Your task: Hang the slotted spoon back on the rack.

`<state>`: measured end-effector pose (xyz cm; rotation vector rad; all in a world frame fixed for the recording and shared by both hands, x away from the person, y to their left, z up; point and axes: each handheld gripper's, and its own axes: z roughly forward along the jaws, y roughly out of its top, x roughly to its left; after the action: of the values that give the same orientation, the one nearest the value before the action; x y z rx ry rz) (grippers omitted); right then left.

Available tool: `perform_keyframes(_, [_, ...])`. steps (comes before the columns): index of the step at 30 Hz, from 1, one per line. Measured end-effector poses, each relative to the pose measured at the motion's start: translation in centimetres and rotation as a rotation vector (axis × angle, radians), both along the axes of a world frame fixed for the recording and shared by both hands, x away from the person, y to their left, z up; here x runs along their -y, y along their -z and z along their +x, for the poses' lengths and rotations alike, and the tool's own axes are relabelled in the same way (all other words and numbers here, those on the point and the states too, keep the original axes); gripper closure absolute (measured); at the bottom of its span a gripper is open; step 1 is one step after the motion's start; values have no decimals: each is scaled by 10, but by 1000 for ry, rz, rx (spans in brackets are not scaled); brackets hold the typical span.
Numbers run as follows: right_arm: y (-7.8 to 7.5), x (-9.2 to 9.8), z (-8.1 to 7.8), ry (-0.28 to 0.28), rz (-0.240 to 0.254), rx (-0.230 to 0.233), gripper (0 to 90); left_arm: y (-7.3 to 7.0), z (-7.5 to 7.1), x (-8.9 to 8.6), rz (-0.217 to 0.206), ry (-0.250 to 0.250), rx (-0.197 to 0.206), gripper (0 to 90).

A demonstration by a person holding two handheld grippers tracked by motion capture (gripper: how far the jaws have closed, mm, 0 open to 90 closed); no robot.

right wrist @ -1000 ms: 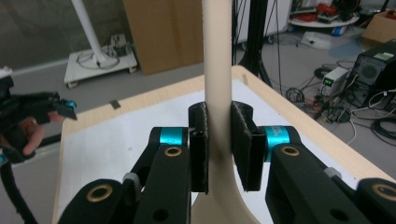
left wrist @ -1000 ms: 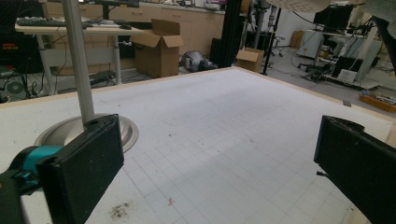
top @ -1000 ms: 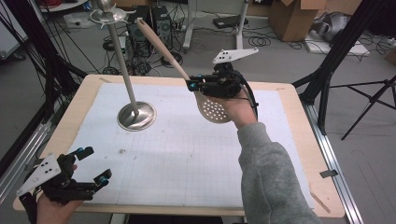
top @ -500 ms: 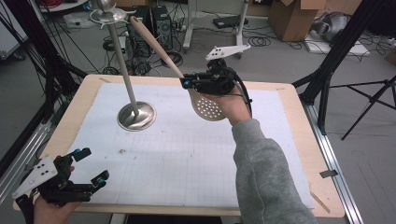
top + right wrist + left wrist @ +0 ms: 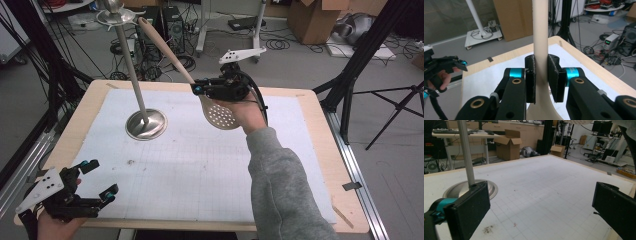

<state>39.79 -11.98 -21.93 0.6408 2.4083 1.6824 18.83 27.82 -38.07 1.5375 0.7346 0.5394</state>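
My right gripper (image 5: 199, 90) is shut on the handle of a beige slotted spoon (image 5: 221, 116) and holds it above the far middle of the table. The spoon's perforated head hangs low toward the person, and its long handle slants up and left, ending close to the hooked top (image 5: 114, 14) of a metal stand (image 5: 145, 125). In the right gripper view both pads (image 5: 555, 75) press the spoon handle (image 5: 540, 30). My left gripper (image 5: 100, 178) rests at the near left corner, open with nothing between its jaws. In the left gripper view the left gripper (image 5: 539, 207) faces the stand's base (image 5: 461, 191).
A white gridded mat covers the wooden table (image 5: 320, 130). The stand's pole (image 5: 133, 70) rises at the far left of the mat. Black tripod legs (image 5: 350, 95), cables and cardboard boxes (image 5: 312, 17) lie beyond the table's edges.
My right gripper has carried the spoon a little to the left, bringing the handle's tip nearer the stand's top. The left gripper has kept still.
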Motion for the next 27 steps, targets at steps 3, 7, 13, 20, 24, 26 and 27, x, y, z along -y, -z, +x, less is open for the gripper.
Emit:
perform_keyframes(3, [0,-1,0,-1,-1,-2,784,0,0,0,-4,6,0,18])
perform_keyframes(7, [2,-5,1,-2,-5,-5,784,-1,-2,0,-9,14,8,18])
perform_keyframes(13, [2,-6,1,-1,-10,-11,784,-2,-3,-1,-25,11,6,18])
perform_keyframes(20, [5,-10,3,-6,-17,-9,785,-2,-4,-1,-24,4,3,18])
perform_keyframes(24, [6,-13,4,-4,-24,-5,785,-2,-5,-3,-23,-3,3,18])
perform_keyframes(26, [6,-14,4,2,-29,-5,785,-2,-6,-4,-20,-6,2,18])
perform_keyframes(27, [7,-15,5,4,-37,-9,785,-1,-6,-4,-21,-8,0,18])
